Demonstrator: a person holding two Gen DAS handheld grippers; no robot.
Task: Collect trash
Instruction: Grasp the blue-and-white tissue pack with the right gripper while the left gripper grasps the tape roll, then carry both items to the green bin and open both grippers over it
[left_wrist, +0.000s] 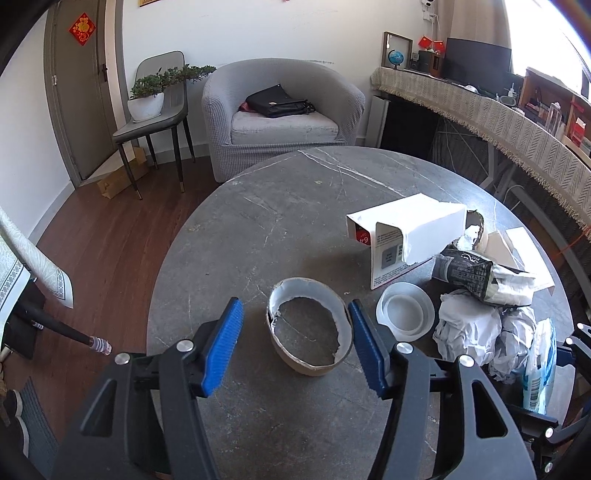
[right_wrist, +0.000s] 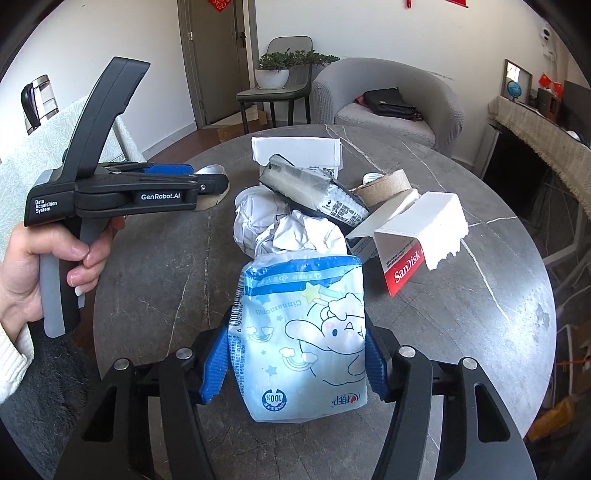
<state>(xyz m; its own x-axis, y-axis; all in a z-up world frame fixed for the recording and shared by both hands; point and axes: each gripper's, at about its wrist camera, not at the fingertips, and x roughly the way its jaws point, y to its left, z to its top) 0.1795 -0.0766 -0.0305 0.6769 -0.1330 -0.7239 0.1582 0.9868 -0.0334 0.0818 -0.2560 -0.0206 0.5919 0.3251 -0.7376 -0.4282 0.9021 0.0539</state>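
Note:
On the grey round table (left_wrist: 258, 221) stands a torn cardboard tape ring (left_wrist: 310, 363). My left gripper (left_wrist: 295, 302) is open around it: the right pad is at the ring's rim and the left pad stands clear. The right wrist view shows this left gripper (right_wrist: 221, 182) from the side, held by a hand (right_wrist: 44, 266). My right gripper (right_wrist: 295, 326) is shut on a blue-and-white tissue pack (right_wrist: 299, 332), with both pads pressing its sides. That tissue pack (left_wrist: 541, 362) also shows at the right edge of the left wrist view.
Behind the pack lies a heap: crumpled paper (right_wrist: 258, 218), a black-and-silver wrapper (right_wrist: 317, 192), a torn white box (left_wrist: 410, 225), a red SanDisk carton (right_wrist: 406, 258), a second tape roll (right_wrist: 388, 186) and a white lid (left_wrist: 404, 310). A grey armchair (left_wrist: 284, 122) stands beyond the table.

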